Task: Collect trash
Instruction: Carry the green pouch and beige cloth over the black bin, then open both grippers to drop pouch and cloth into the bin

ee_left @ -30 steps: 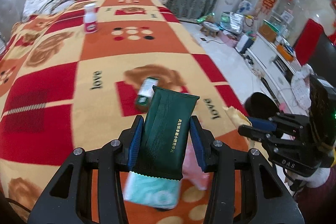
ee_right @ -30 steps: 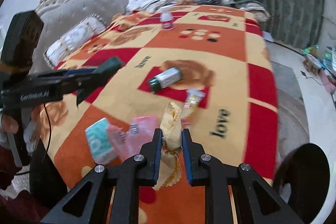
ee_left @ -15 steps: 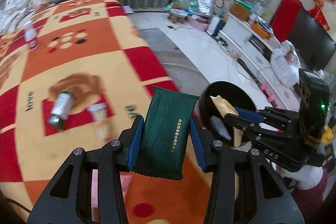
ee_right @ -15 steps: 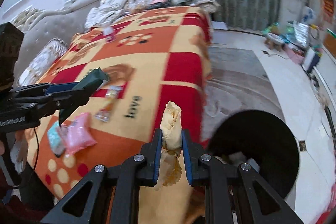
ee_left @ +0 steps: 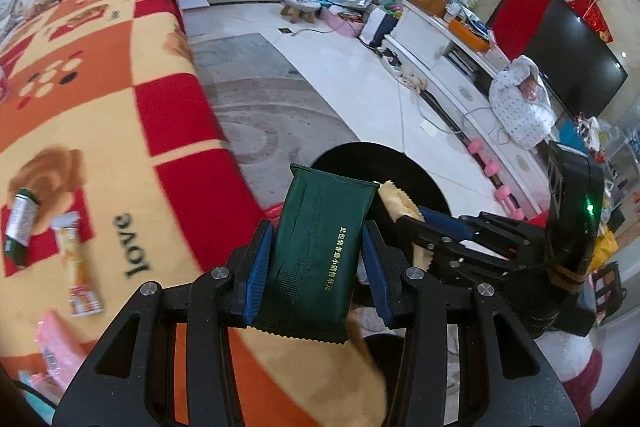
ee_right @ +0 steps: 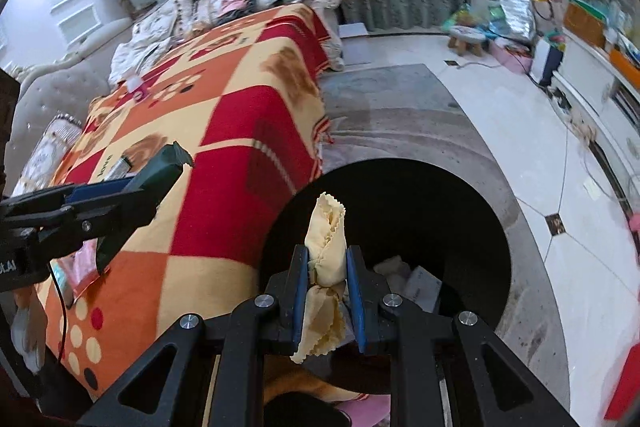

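Hovering by the black bin (ee_right: 472, 227), the left gripper (ee_left: 318, 263) pinches a light, crinkly dark green packet (ee_left: 320, 251) mid-body, while the right gripper (ee_right: 328, 281), fully closed, squeezes a soft yellow wrapper (ee_right: 326, 247).

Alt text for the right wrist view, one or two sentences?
The right gripper holds a crumpled yellow wrapper above a black bin on the floor. At left, the left gripper holds a green packet over a checked blanket.

Black skeletal tongs (ee_left: 318, 267), blue ribbed pads (ee_left: 256, 271), silver screws, green indicator light, white lettering
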Motion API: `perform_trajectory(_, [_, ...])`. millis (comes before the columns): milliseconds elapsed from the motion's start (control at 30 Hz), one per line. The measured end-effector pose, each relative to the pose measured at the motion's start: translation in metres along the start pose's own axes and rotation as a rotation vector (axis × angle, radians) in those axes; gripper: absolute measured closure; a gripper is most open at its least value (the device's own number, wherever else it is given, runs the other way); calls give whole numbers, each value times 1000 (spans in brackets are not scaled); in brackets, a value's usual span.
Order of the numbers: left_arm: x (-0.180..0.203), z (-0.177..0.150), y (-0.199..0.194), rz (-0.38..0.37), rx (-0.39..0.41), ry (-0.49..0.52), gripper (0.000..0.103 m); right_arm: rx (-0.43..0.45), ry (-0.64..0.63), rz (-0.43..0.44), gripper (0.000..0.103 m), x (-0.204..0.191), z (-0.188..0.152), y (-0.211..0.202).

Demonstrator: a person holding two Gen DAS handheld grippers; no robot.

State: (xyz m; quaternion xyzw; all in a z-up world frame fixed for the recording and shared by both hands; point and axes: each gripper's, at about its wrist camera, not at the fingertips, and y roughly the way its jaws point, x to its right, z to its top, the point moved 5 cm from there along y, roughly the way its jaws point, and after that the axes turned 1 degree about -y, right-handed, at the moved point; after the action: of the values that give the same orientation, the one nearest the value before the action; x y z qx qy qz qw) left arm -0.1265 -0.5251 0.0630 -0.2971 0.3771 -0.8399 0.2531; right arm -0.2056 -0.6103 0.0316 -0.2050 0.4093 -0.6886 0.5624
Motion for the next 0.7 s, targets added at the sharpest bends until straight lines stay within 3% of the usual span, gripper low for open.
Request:
perform_trajectory(400, [28, 7, 30, -128, -21, -37, 59, 6, 82, -33, 84, 32, -3, 3])
perform_trajectory(433, [30, 8, 30, -138, -24, -36, 55, 8, 92, -42, 82, 34, -2, 3])
perform_trajectory(500, [28, 7, 28, -144, -26, -40, 47, 13, 116, -62, 57, 40, -2, 2])
perform_trajectory(700, [21, 4, 13, -101, -15, -40, 47, 18, 127, -42, 55, 38, -4, -2])
